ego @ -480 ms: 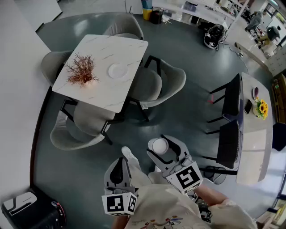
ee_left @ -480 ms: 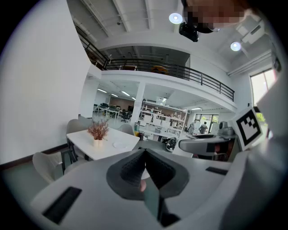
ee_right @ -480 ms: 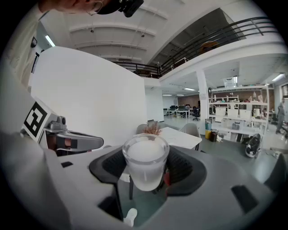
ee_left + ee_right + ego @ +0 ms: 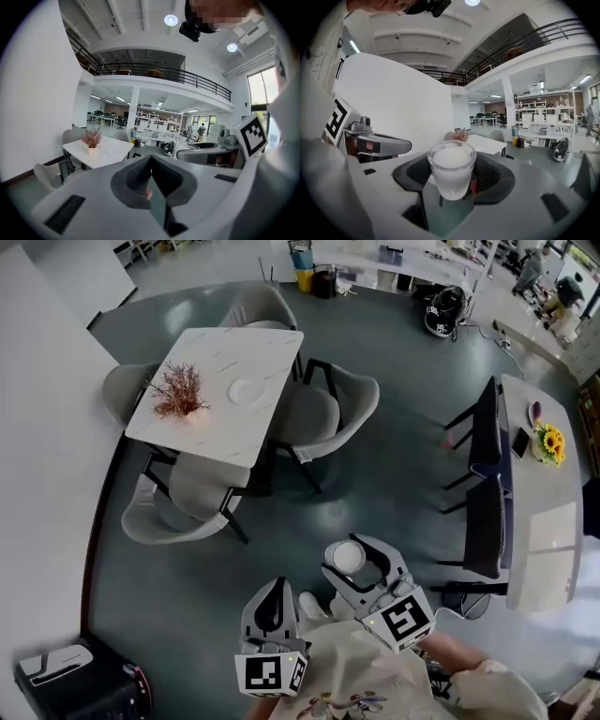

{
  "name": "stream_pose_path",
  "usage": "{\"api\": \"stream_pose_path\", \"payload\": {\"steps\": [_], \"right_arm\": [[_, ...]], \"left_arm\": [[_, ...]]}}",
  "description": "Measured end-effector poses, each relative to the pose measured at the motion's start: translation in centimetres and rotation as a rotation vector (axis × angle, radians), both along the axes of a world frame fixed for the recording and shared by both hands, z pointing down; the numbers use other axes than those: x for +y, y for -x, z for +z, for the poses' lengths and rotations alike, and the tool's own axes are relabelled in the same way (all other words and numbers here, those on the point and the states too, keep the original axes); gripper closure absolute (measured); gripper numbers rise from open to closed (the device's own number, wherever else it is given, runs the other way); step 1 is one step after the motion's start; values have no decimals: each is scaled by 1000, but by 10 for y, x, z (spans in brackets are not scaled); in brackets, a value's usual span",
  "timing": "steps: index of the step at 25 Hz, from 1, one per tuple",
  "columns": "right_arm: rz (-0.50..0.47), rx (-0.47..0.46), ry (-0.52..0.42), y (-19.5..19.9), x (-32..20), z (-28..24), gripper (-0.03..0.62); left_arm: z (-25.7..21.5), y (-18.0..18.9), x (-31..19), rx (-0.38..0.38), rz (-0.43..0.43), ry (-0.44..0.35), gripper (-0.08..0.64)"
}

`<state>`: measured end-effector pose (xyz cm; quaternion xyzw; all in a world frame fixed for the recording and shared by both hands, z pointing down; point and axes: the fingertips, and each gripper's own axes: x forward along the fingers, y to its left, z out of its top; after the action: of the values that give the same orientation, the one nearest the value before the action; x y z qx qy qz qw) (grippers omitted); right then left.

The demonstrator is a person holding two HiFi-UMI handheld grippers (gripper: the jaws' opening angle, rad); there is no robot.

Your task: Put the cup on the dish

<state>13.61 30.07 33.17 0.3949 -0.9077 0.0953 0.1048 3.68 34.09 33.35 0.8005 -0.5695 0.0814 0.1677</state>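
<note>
Right gripper (image 4: 454, 188) jaws are clenched on the cup (image 4: 451, 168), a small frosted tumbler. It sits upright between the pads, rim up, with nothing visible inside it. Left gripper (image 4: 150, 174) jaws are pressed together with nothing between them, so it is empty and held low beside the right one, close to the person's body. In the head view both grippers are over the grey floor (image 4: 375, 474), with the cup carried in the air, resting on nothing. The dish (image 4: 247, 390) is a small white saucer lying flat and bare on the white marble-look desk (image 4: 220, 442), well apart from the cup across open floor. A reddish dried plant (image 4: 178, 390) stands on the same desk just beside the dish, not touching it. Grey chairs (image 4: 323, 413) ring the desk, one of them on the side facing the person. Progress, as a judgement: the pickup is done and the grip looks secure, so this is mid-carry. The approach is not yet finished and the placing has not begun. What is left is to close the gap to the desk, reach past the near chair, set the cup upright on the dish clear of the plant, then release the jaws.
</note>
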Motion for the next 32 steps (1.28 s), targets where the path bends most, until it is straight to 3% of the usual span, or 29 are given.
{"api": "stream_pose_path", "payload": {"steps": [3, 13, 22, 26, 32], "right_arm": [[2, -21, 12, -6, 15, -3, 321], [-51, 45, -2, -21, 32, 4, 322], [-85, 34, 45, -33, 40, 28, 321], [-88, 35, 67, -33, 31, 33, 322], [-78, 32, 71, -26, 2, 34, 321]], "left_arm": [[2, 4, 15, 6, -28, 2, 553], [-1, -12, 29, 10, -49, -45, 554], [16, -30, 46, 28, -90, 2, 552], [18, -29, 37, 22, -96, 30, 552], [16, -19, 0, 49, -108, 7, 552]]}}
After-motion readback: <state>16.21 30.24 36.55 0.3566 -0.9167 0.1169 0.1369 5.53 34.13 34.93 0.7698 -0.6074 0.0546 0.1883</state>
